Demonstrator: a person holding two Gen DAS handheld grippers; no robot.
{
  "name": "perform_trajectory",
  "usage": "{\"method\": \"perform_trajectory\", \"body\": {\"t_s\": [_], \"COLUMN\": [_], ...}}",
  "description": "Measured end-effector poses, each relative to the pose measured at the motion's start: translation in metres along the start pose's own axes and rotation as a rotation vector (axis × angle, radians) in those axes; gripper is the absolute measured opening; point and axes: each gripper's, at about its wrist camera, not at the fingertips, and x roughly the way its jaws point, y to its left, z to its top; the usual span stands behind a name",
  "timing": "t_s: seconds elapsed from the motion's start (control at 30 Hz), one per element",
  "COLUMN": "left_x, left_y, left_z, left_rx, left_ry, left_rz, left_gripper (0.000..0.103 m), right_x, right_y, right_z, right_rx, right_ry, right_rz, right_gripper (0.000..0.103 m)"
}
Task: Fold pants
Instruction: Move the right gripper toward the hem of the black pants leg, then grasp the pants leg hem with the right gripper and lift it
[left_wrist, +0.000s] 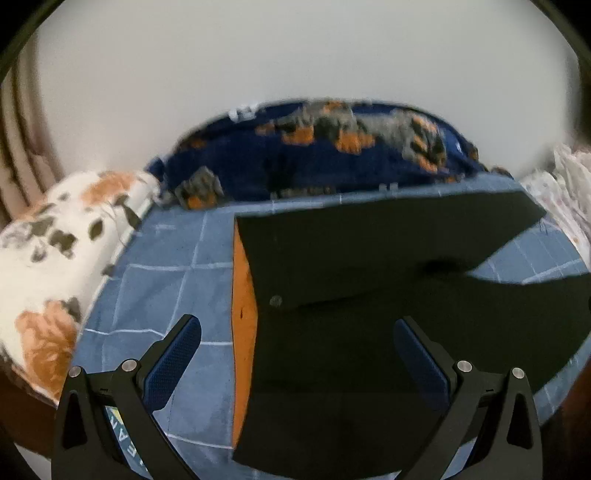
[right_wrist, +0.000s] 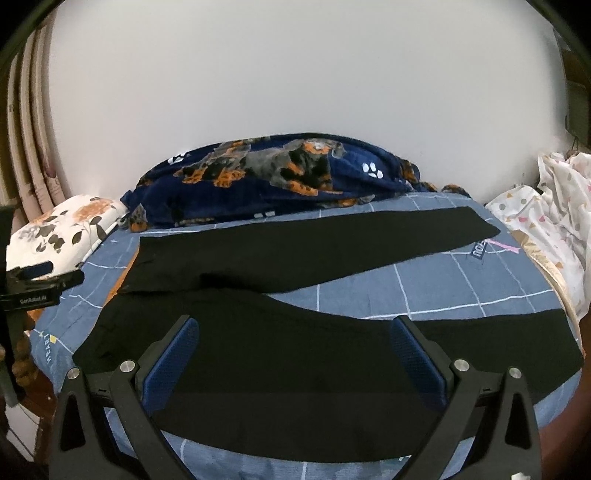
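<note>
Black pants (right_wrist: 280, 354) lie spread flat on the blue checked bedsheet (right_wrist: 424, 288), legs apart and running to the right. The far leg (right_wrist: 332, 251) reaches the back right. In the left wrist view the pants (left_wrist: 369, 314) show an orange waistband lining (left_wrist: 243, 325) at their left end. My left gripper (left_wrist: 297, 354) is open and empty, hovering over the waist end. My right gripper (right_wrist: 295, 350) is open and empty above the near leg. The left gripper also shows at the left edge of the right wrist view (right_wrist: 40, 284).
A dark blue dog-print blanket (right_wrist: 280, 177) is bunched along the wall at the back. A white floral pillow (right_wrist: 62, 229) lies at the left. A white dotted quilt (right_wrist: 546, 221) is heaped at the right. The bed's front edge is just below the grippers.
</note>
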Motion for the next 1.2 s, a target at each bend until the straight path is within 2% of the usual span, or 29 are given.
{"method": "perform_trajectory", "body": {"t_s": [0.1, 0.2, 0.3, 0.4, 0.5, 0.6, 0.77, 0.87, 0.93, 1.03, 1.13, 1.2], "left_x": [0.02, 0.038, 0.066, 0.11, 0.153, 0.184, 0.223, 0.243, 0.256, 0.267, 0.266, 0.253], "left_y": [0.023, 0.048, 0.073, 0.088, 0.092, 0.099, 0.106, 0.1, 0.095, 0.093, 0.11, 0.109], "left_z": [0.004, 0.014, 0.036, 0.062, 0.079, 0.091, 0.107, 0.111, 0.112, 0.11, 0.113, 0.113], "left_rx": [-0.011, -0.05, -0.06, -0.031, 0.041, 0.043, 0.048, 0.069, 0.091, 0.093, -0.073, -0.095], "left_ry": [0.023, 0.017, 0.004, 0.037, 0.084, 0.109, 0.15, 0.193, 0.228, 0.254, 0.255, 0.21], "left_rz": [-0.005, -0.041, -0.112, -0.17, -0.195, -0.198, -0.263, -0.284, -0.293, -0.325, -0.298, -0.271], "left_gripper": [0.102, 0.095, 0.092, 0.092, 0.092, 0.085, 0.069, 0.067, 0.057, 0.053, 0.014, 0.009], "right_x": [0.007, 0.013, 0.021, 0.033, 0.043, 0.053, 0.067, 0.075, 0.079, 0.083, 0.086, 0.09], "right_y": [-0.003, -0.003, -0.004, -0.003, -0.002, 0.0, 0.001, 0.002, 0.002, 0.002, 0.002, 0.001], "right_z": [-0.003, -0.006, -0.009, -0.011, -0.013, -0.015, -0.018, -0.018, -0.019, -0.02, -0.02, -0.017], "right_rx": [0.01, 0.009, 0.006, 0.014, 0.012, 0.001, -0.004, -0.011, -0.01, -0.006, -0.008, -0.005], "right_ry": [0.025, 0.044, 0.066, 0.096, 0.124, 0.148, 0.187, 0.207, 0.216, 0.224, 0.229, 0.234], "right_rz": [0.005, 0.003, -0.004, -0.009, -0.015, -0.021, -0.026, -0.03, -0.033, -0.035, -0.039, -0.029], "right_gripper": [0.103, 0.103, 0.103, 0.103, 0.103, 0.103, 0.103, 0.103, 0.103, 0.103, 0.103, 0.103]}}
